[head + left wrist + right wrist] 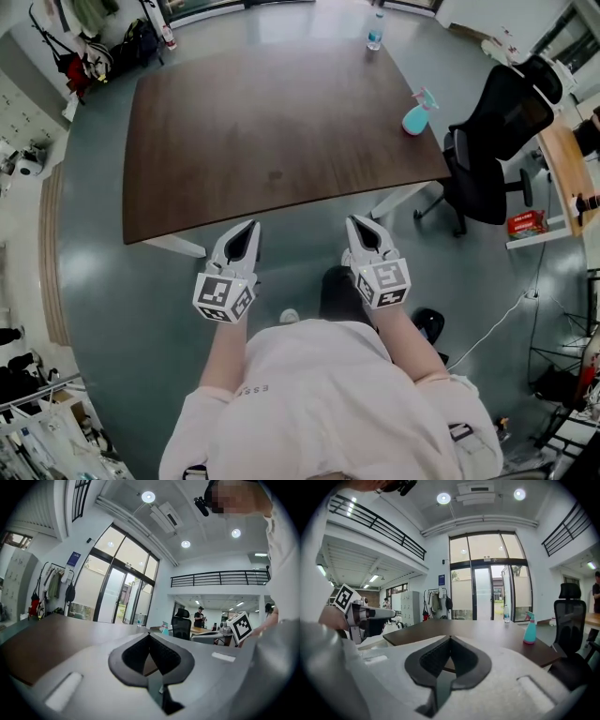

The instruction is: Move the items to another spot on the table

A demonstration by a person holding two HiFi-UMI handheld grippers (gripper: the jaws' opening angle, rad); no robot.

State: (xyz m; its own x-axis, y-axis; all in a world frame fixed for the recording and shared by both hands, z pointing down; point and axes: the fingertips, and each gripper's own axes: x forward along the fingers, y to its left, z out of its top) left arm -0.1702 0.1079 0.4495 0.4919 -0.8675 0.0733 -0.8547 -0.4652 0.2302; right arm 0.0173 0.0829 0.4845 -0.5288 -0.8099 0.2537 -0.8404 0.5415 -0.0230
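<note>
A teal spray bottle (416,113) stands near the right edge of the dark wooden table (272,141); the right gripper view shows the spray bottle (529,628) on the right. A clear water bottle (375,30) stands at the table's far edge and appears as a small water bottle (506,613) in the right gripper view. My left gripper (251,225) and right gripper (353,222) hover side by side just short of the table's near edge. Both are shut with the jaw tips touching and nothing between them. Neither touches any item.
A black office chair (487,141) stands right of the table beside a wooden desk (564,173). A coat rack with bags (84,47) is at the far left. A black stool (339,291) sits on the grey floor under my arms. Cables run across the floor at the right.
</note>
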